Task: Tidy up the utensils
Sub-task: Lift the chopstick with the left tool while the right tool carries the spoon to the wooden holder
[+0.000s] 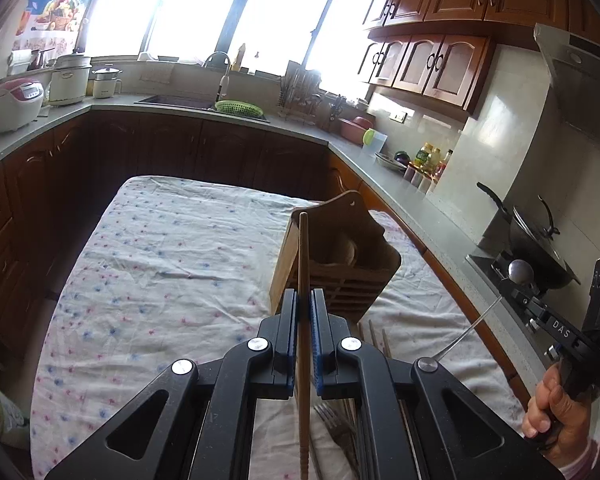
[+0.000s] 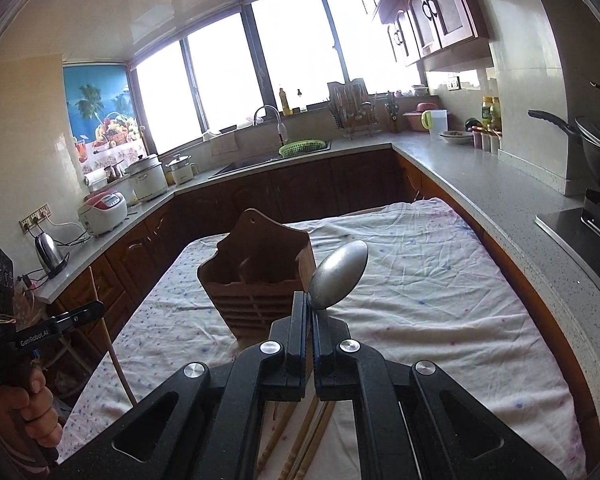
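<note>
My left gripper (image 1: 303,300) is shut on a wooden chopstick (image 1: 303,248) that stands nearly upright, held near its middle. My right gripper (image 2: 310,308) is shut on the neck of a metal spoon (image 2: 342,272), bowl up. A wooden utensil holder (image 1: 340,256) (image 2: 260,280) with compartments stands on the cloth-covered table (image 1: 160,260) (image 2: 440,300), just beyond both grippers. Each gripper also shows in the other's view: the right gripper (image 1: 514,286) with the spoon (image 1: 520,270), and the left gripper (image 2: 100,309) with the chopstick (image 2: 116,344). Both hang above the cloth.
A fork (image 1: 332,420) and loose chopsticks (image 1: 374,338) (image 2: 300,440) lie on the cloth under the grippers. Grey counters ring the table, with a wok (image 1: 536,236) on the stove at right, a sink with a green basket (image 2: 302,147) at the back, and a rice cooker (image 2: 102,212) and a kettle (image 2: 50,252) at left.
</note>
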`<state>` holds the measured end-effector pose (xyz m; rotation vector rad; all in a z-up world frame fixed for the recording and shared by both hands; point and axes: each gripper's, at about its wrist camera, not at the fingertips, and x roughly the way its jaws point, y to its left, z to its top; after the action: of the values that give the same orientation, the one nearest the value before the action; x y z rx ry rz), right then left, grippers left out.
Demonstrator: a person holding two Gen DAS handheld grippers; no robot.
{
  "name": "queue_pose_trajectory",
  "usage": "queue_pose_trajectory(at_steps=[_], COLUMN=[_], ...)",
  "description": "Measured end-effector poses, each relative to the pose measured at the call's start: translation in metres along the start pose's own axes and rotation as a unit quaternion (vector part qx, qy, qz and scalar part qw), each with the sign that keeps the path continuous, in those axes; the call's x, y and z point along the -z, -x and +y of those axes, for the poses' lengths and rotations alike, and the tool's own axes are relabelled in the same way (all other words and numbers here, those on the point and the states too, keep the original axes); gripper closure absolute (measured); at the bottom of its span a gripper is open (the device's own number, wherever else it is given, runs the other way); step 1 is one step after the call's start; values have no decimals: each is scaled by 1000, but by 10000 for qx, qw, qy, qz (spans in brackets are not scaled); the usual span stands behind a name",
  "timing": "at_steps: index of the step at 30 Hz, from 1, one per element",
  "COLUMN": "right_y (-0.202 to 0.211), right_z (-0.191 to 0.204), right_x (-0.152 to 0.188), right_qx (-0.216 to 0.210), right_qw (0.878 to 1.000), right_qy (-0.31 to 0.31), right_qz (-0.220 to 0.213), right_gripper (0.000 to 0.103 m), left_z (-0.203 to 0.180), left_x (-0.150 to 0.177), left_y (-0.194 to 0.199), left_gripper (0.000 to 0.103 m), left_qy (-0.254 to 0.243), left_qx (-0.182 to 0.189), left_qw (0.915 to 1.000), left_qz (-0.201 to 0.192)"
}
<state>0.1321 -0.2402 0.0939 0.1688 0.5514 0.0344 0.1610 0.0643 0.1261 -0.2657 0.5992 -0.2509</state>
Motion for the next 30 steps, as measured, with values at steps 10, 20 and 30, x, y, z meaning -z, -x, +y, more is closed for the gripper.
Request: queue_pose_trajectory(at_steps=[10, 20, 30], right_y=[-26, -85, -150], right_z=[15, 24, 20], right_x=[-53, -98, -59], right_qx=[-58, 39, 98], right_qw=[9986, 9964, 9978], right_qy=[253, 469, 642], right_qz=[-452, -705, -160], right_gripper=[101, 101, 101], left_z=[-11, 2, 13], left_x=[-66, -95, -38], left_y=[-25, -98, -196], left_gripper=[99, 99, 98], left_qy=[-115, 192, 242], left_qx=[103, 67, -227], left_qw=[9970, 9822, 9901], left_qz=[-762, -1867, -1361])
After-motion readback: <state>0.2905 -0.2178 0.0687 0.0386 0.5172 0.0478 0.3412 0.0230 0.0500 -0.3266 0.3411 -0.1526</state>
